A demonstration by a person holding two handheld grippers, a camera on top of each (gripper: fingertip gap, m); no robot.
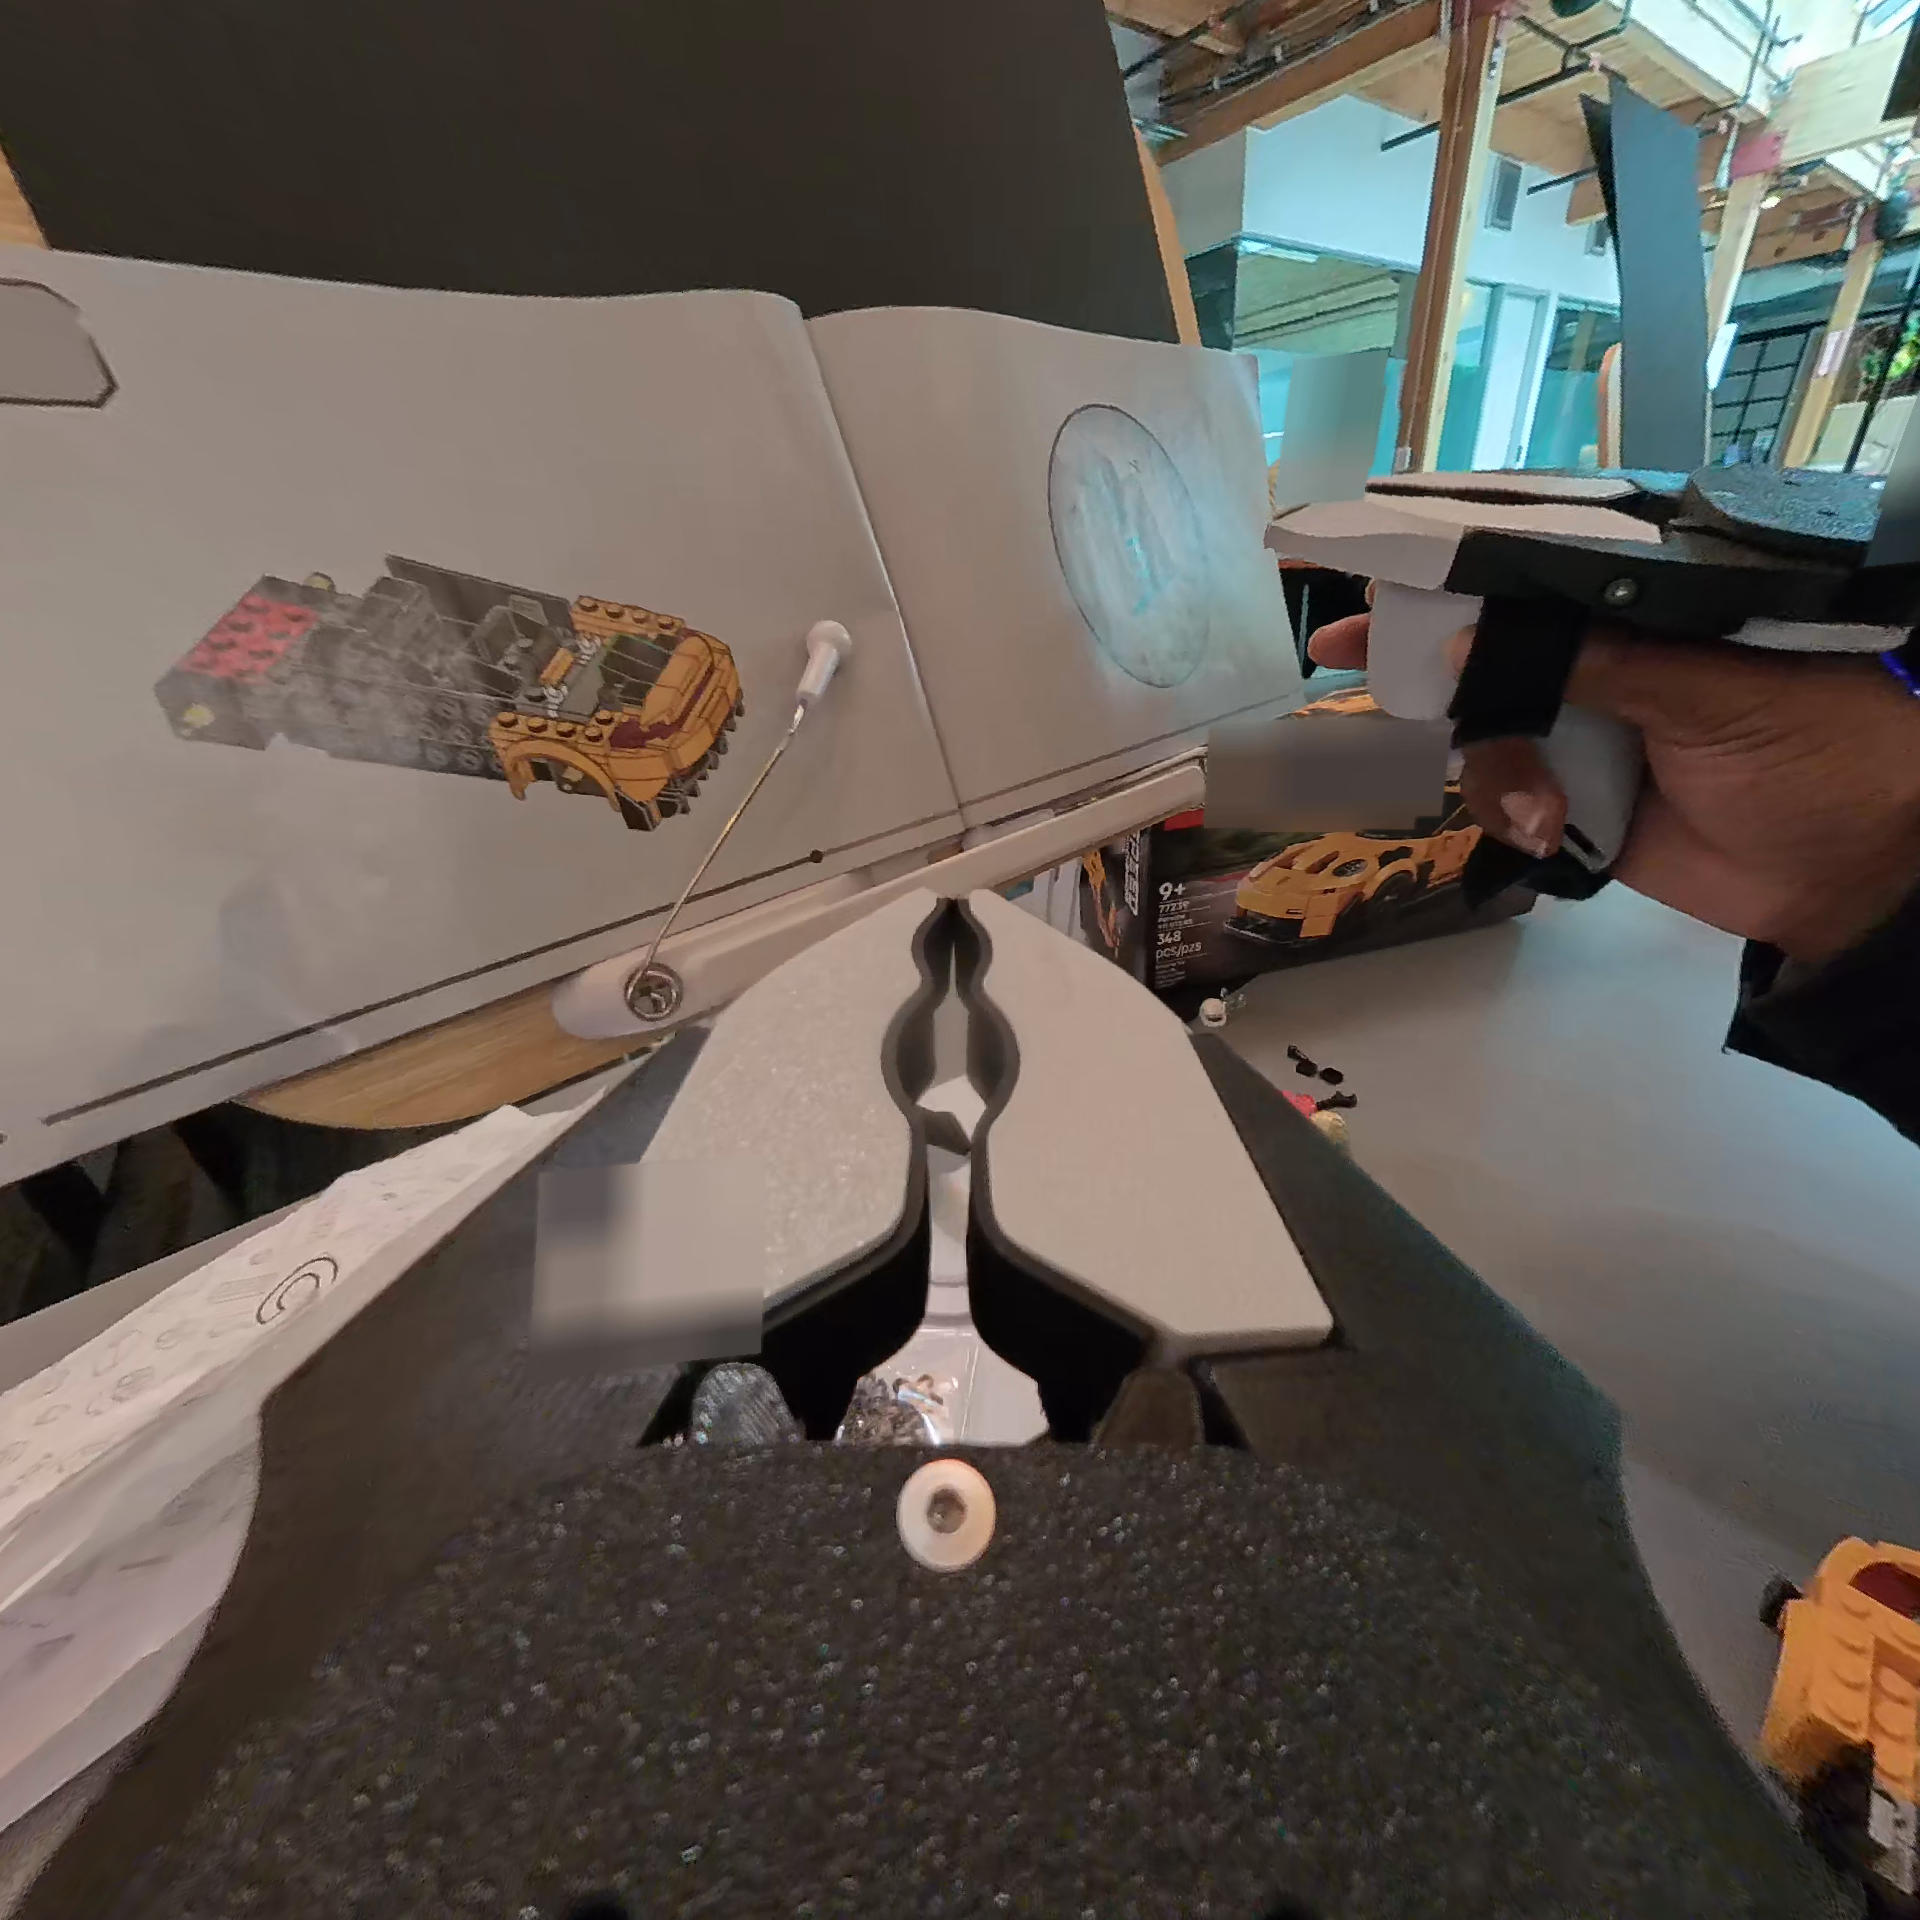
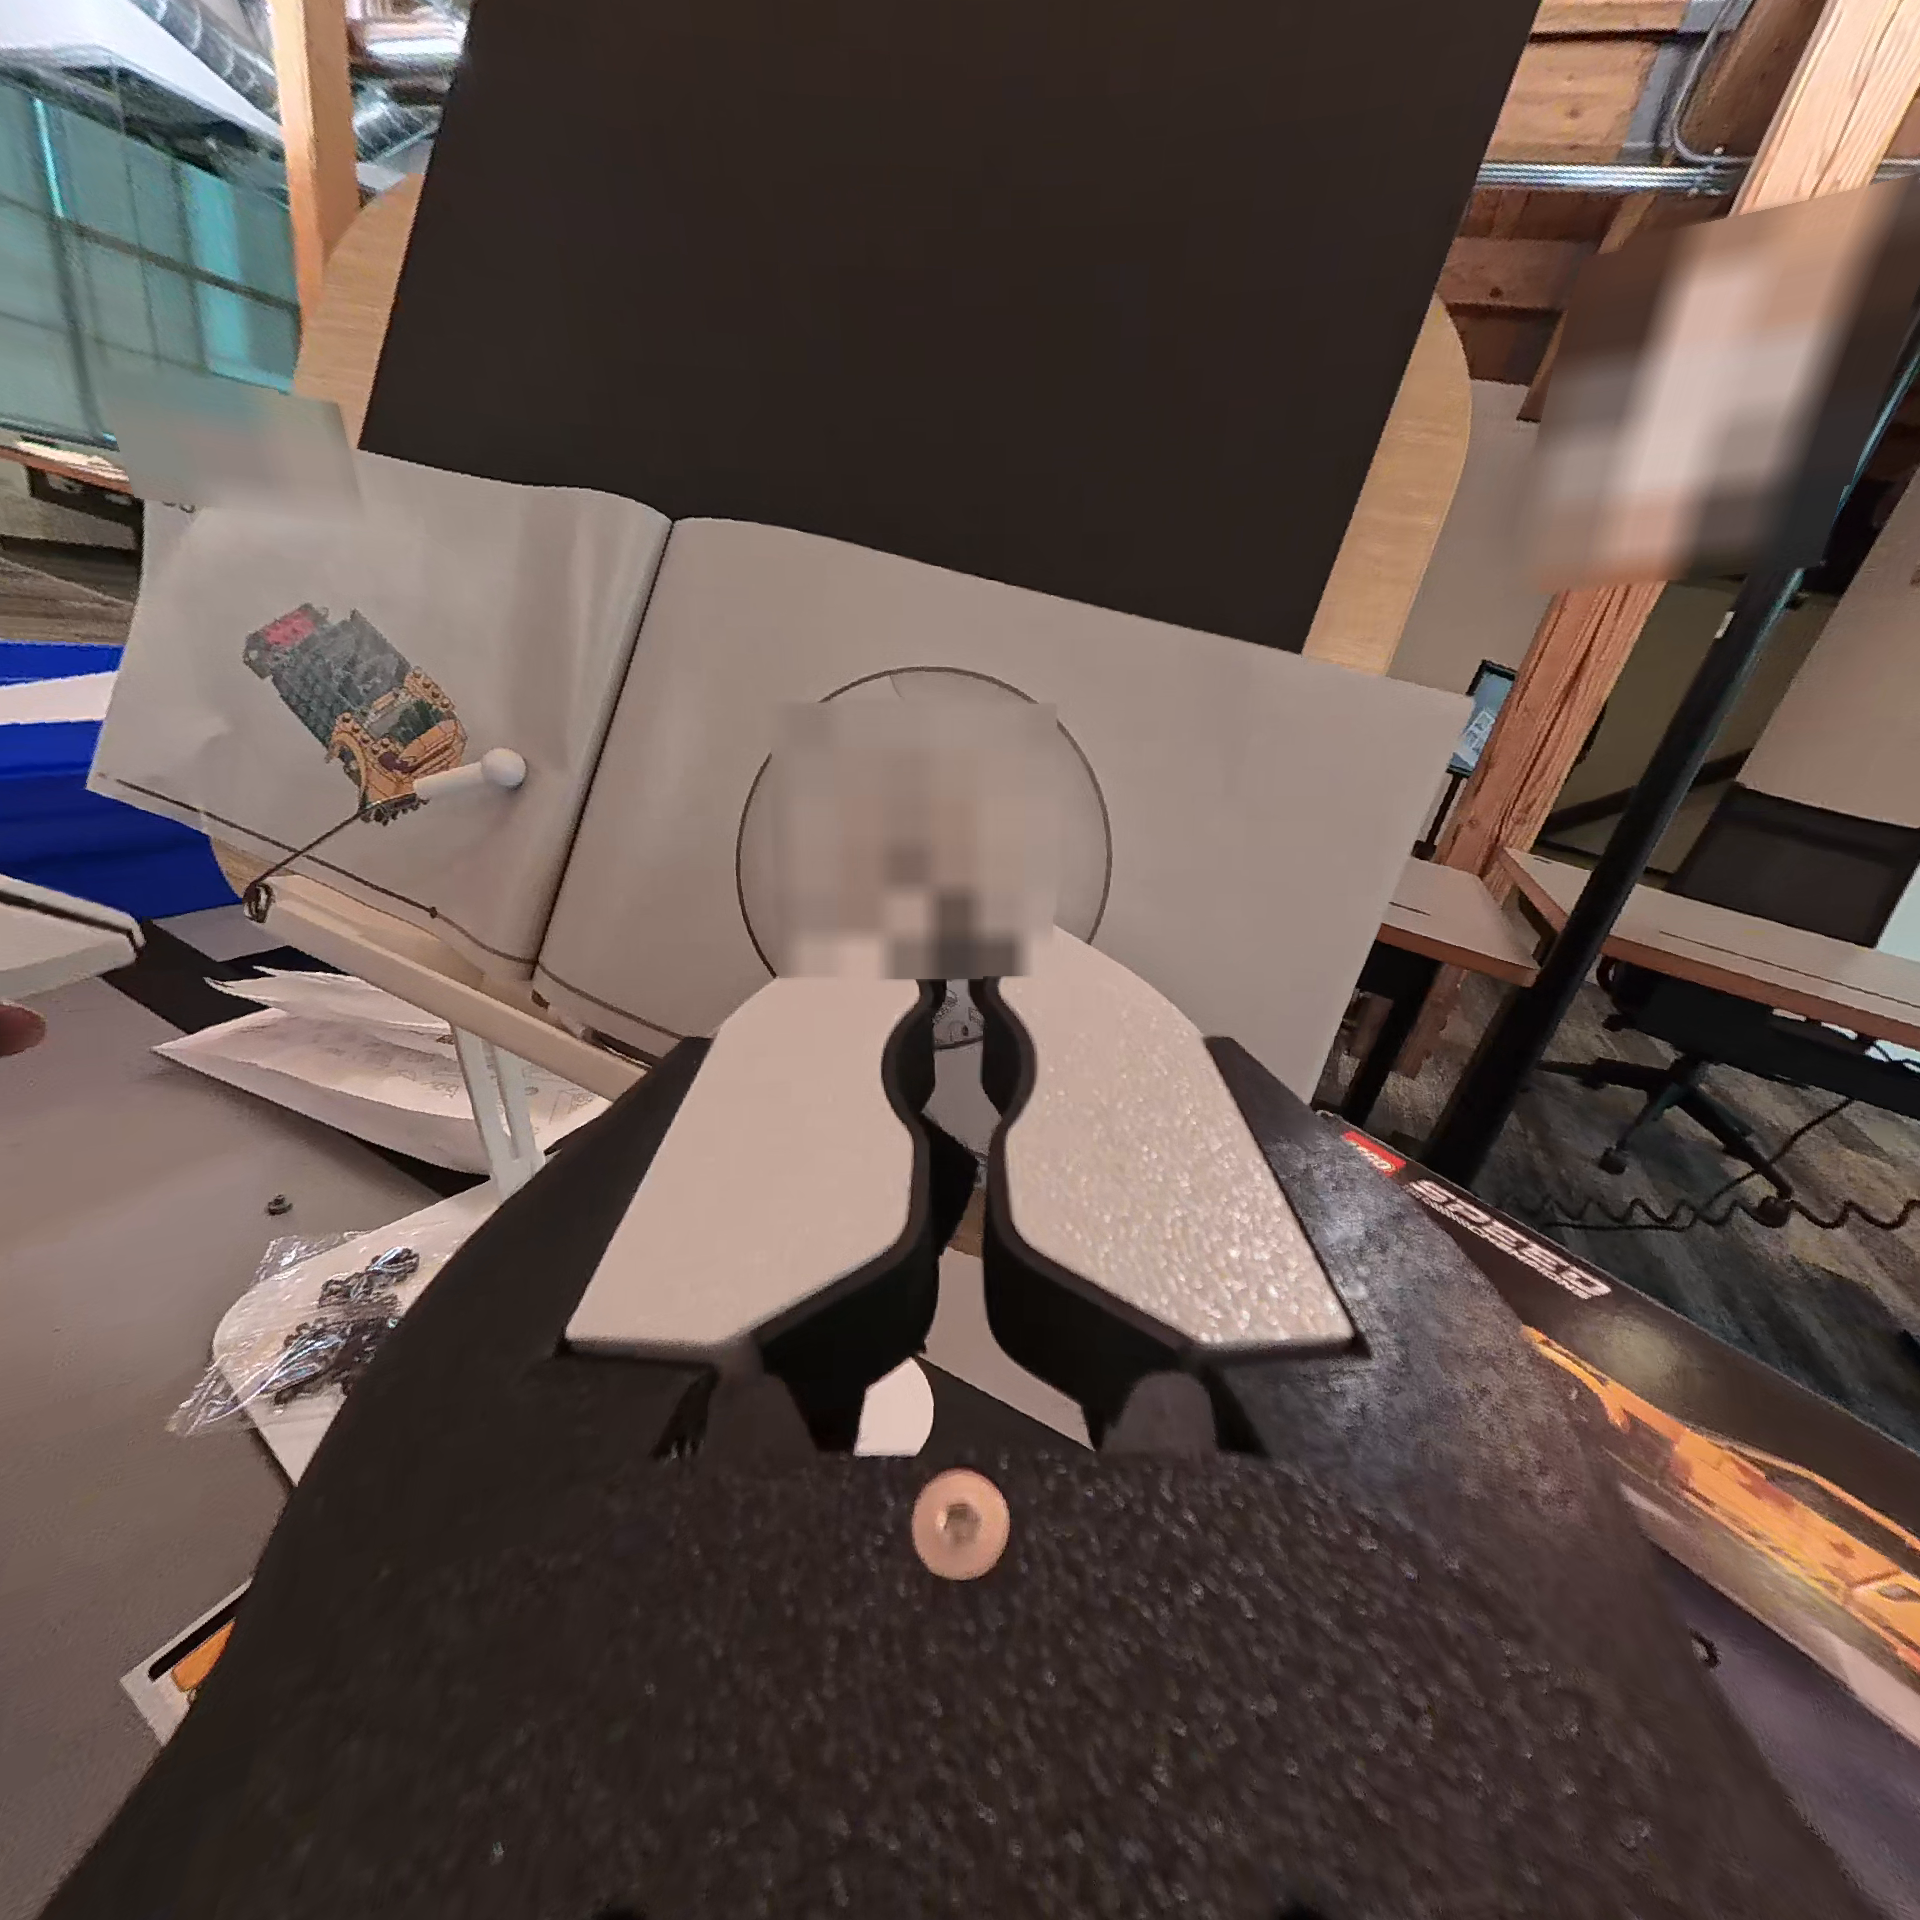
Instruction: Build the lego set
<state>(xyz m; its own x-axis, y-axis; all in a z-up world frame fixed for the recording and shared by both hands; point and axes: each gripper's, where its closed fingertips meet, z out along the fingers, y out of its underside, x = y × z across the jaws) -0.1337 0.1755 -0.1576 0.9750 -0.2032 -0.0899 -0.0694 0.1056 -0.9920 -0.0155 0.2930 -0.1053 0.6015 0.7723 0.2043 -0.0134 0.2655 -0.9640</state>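
Observation:
An open instruction booklet leans on a wooden stand, showing a picture of a part-built yellow car; it also shows in the right wrist view. A part-built yellow Lego car sits at the lower right edge of the grey table. My left gripper is shut and empty, raised in front of the booklet's lower edge. My right gripper is shut and empty, pointing at the booklet's right page. It also shows in the left wrist view, held by a hand at the right.
The Lego box lies behind on the table, and under my right gripper. Small black pieces lie loose. A clear bag of dark pieces and printed sheets lie at the left. A wire page clip holds the left page. One gripper's finger ends stand about 20 cm off the other's. My left gripper's tips are some 20 cm from the part-built yellow Lego car.

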